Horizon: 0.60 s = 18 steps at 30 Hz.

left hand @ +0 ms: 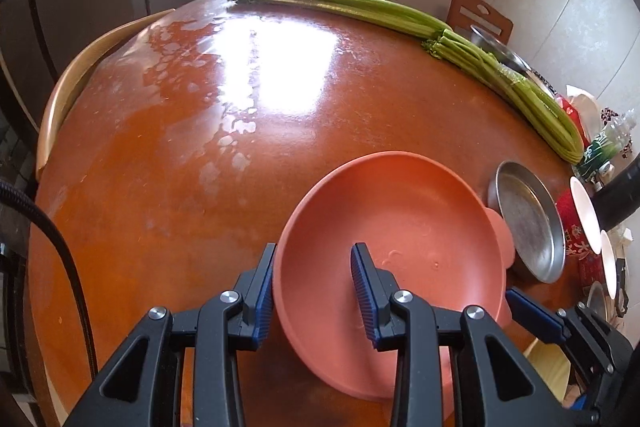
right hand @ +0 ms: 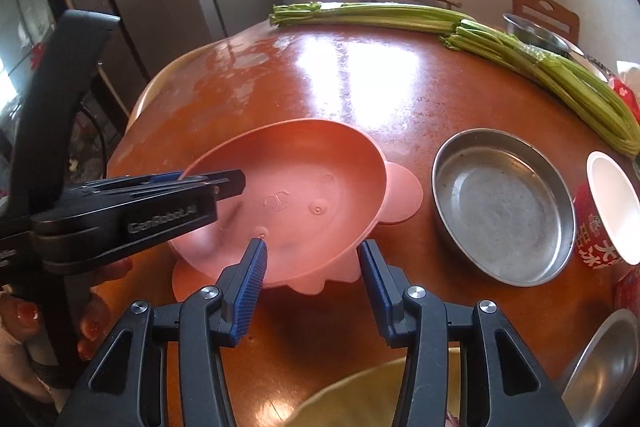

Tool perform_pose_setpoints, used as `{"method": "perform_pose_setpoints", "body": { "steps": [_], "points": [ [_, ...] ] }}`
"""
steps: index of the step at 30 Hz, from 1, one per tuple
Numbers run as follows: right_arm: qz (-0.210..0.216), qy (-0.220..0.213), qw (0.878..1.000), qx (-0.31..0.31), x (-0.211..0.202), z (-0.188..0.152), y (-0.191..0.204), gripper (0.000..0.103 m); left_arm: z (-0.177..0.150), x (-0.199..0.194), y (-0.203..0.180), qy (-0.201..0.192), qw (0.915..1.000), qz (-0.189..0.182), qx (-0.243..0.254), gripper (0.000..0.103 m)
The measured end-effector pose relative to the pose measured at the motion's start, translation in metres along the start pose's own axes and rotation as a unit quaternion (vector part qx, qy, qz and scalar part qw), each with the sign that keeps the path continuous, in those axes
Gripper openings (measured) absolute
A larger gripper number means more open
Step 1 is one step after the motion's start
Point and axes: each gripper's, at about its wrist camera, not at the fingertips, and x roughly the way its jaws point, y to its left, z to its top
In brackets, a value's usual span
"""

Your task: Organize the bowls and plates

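A pink plastic bowl (left hand: 400,227) with flat ear tabs sits tilted on the round brown table (left hand: 200,147). My left gripper (left hand: 316,291) straddles its near-left rim, one finger outside and one inside; the jaws stand wide with a gap to the rim. In the right wrist view the left gripper (right hand: 224,183) reaches over the bowl's (right hand: 304,195) left rim. My right gripper (right hand: 314,287) is open and empty just in front of the bowl's near edge. A round steel pan (right hand: 504,203) lies right of the bowl, also in the left wrist view (left hand: 528,219).
Two long celery bundles (right hand: 520,55) lie along the far and right table edge. A red paper cup with white inside (right hand: 608,211) stands right of the pan. A steel bowl (right hand: 536,35) is at the back right, another steel dish (right hand: 608,367) at the near right. Chairs surround the table.
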Motion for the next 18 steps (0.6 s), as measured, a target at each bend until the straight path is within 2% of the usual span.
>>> {"method": "perform_pose_setpoints", "body": {
  "steps": [11, 14, 18],
  "points": [
    [0.001, 0.005, 1.0, 0.009, 0.006, 0.001, 0.002, 0.05, 0.01, 0.018, -0.009, -0.011, 0.9984, 0.046, 0.029, 0.037],
    [-0.002, 0.005, 1.0, 0.012, 0.005, -0.001, 0.0, 0.05, 0.009, 0.016, -0.008, -0.016, 0.9973, 0.066, 0.027, 0.037],
    [-0.003, -0.012, 1.0, 0.017, -0.007, -0.004, -0.006, 0.05, 0.009, 0.006, -0.002, -0.033, 0.9966, 0.074, 0.015, 0.038]
  ]
}}
